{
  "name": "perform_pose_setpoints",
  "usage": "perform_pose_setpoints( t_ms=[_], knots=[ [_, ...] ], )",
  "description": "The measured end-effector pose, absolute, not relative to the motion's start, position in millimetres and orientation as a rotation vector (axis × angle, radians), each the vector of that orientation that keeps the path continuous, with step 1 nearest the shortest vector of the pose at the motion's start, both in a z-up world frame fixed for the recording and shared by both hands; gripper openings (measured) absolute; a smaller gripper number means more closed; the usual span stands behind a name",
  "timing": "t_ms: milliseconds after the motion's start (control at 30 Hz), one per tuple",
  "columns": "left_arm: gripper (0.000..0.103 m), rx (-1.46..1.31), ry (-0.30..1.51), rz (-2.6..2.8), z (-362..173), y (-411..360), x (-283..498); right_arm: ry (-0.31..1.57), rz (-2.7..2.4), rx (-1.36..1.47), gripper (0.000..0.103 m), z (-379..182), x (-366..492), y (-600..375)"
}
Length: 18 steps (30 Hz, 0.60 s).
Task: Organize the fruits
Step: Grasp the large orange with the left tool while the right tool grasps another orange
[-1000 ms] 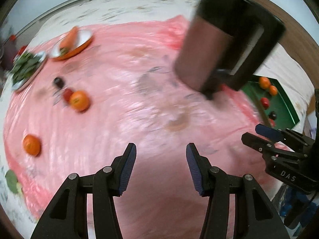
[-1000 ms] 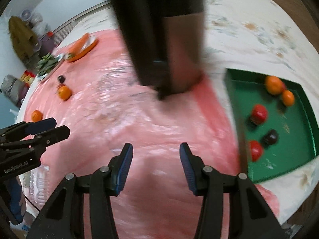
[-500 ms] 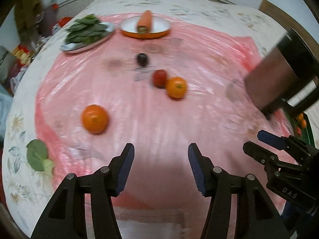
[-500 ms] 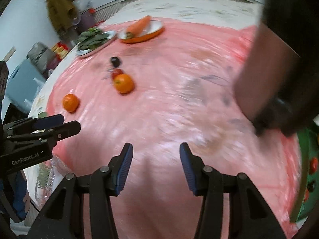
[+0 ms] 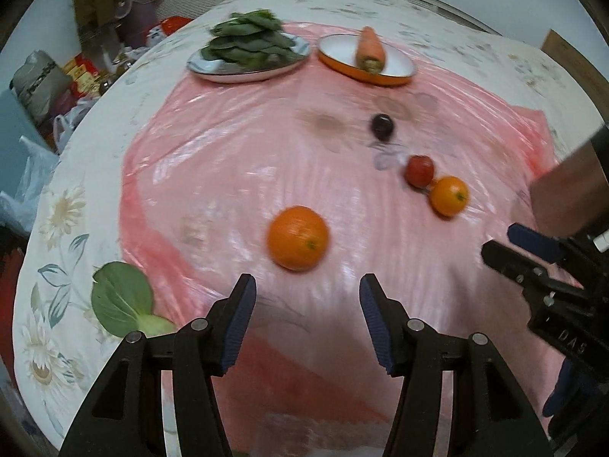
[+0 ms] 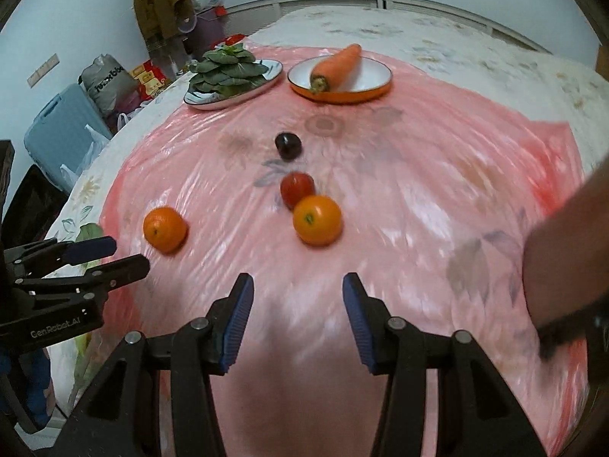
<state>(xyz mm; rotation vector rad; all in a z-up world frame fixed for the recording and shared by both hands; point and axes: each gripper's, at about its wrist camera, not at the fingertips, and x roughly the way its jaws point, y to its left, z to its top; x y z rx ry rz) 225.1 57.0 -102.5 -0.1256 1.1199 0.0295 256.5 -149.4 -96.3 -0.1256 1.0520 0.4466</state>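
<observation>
My left gripper (image 5: 306, 318): jaws spread, holding nothing; near orange (image 5: 297, 237) sits just ahead at 12 o'clock.
My right gripper (image 6: 294, 320): jaws spread, holding nothing; second orange (image 6: 317, 220) ahead at 12 o'clock, touching the tomato (image 6: 297, 189).
Count: two oranges, one tomato, one dark plum (image 6: 288, 145).
Beyond, 12 o'clock: one carrot (image 6: 337, 65), one plate of greens (image 6: 232, 76).

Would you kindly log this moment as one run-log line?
left gripper: open, empty | right gripper: open, empty | loose on pink sheet: two oranges, tomato, plum
</observation>
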Motion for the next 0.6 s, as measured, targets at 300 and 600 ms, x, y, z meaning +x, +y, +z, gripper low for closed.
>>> perform_pose_setpoints(
  t_ms=[300, 600],
  knots=[
    [0.052, -0.183, 1.121, 0.071, -118, 83, 244, 1.037, 0.451, -0.221, 0.073, -109, 293, -125],
    [0.053, -0.193, 1.113, 0.046, -122, 77, 258, 1.069, 0.437, -0.283, 0.073, -129, 313, -117]
  ],
)
